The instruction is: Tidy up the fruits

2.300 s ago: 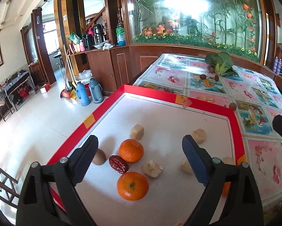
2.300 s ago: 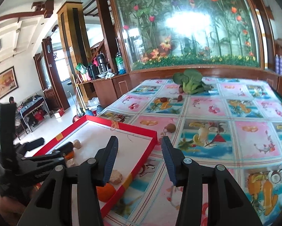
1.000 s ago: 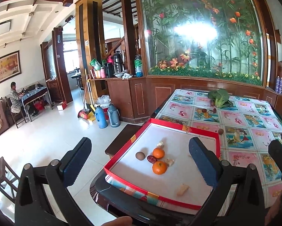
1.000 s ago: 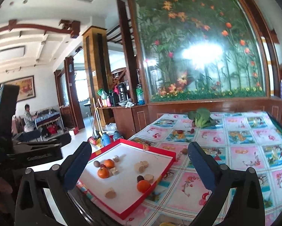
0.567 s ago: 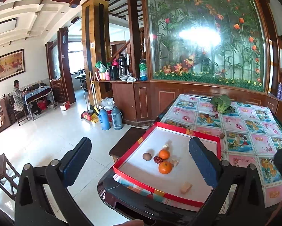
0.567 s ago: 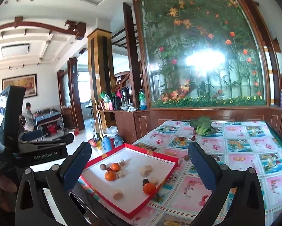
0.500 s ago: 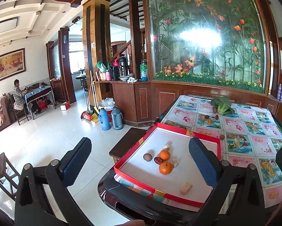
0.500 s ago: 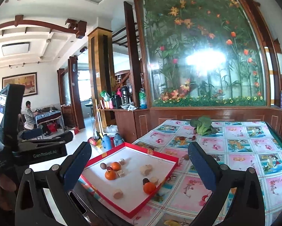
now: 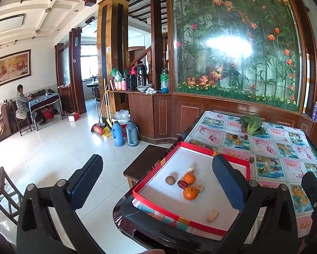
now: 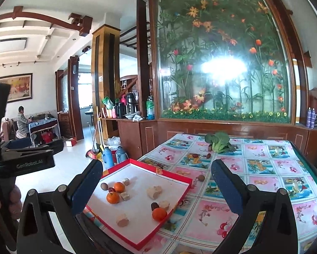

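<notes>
red-rimmed white tray [image 10: 180, 180], orange mandarins [image 10: 113, 197], floral tablecloth [image 10: 264, 182].

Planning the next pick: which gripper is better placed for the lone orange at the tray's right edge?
Right, probably. In its view the right gripper, open and empty, faces the lone orange; the left gripper faces the tray's left cluster.

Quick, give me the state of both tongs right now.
Left tongs: open, holding nothing, raised back from the red tray.
Right tongs: open, holding nothing, also above the table.

both wrist views high above tray [image 9: 200, 148]
</notes>
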Demonstrator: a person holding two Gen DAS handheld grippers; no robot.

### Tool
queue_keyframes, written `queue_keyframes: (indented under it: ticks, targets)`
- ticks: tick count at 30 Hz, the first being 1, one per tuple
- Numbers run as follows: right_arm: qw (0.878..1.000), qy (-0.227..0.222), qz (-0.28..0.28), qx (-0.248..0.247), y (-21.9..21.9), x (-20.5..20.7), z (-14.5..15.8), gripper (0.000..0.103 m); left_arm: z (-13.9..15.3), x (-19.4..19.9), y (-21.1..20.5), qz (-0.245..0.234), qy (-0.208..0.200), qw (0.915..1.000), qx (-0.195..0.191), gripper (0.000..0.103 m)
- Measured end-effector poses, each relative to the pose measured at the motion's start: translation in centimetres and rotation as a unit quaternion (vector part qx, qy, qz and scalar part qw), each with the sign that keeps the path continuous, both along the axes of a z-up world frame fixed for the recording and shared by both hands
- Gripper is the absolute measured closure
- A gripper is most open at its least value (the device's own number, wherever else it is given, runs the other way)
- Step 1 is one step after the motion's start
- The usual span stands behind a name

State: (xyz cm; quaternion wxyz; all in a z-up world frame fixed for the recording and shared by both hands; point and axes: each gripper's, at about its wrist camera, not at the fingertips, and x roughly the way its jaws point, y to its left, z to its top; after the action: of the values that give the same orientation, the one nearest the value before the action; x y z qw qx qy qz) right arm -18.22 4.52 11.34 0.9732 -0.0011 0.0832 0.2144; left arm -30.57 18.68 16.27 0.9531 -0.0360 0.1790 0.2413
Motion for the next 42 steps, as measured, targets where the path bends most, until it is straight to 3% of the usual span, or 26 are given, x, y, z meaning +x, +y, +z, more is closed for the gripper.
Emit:
queue_keyframes:
  ticks: [12, 32, 42]
  targets:
    - [1.000, 0.030, -0.006, -0.001, 1.7, 0.9, 1.7, 0.001, 0.2, 0.4, 1.0, 0.008, -0.001, 0.9995, 0.032, 0.000]
    - [0.997, 0.031, -0.001, -0.066, 5.9, 2.3, 1.9, 0.001, -0.4, 2.0, 3.5, -0.019, 0.004, 0.9997, 0.018, 0.000]
    - [0.996, 0.051, 0.005, -0.069, 6.1, 4.1, 1.0, 0.001, -0.5, 3.4, 4.0, -0.038, 0.016, 0.9991, 0.010, 0.000]
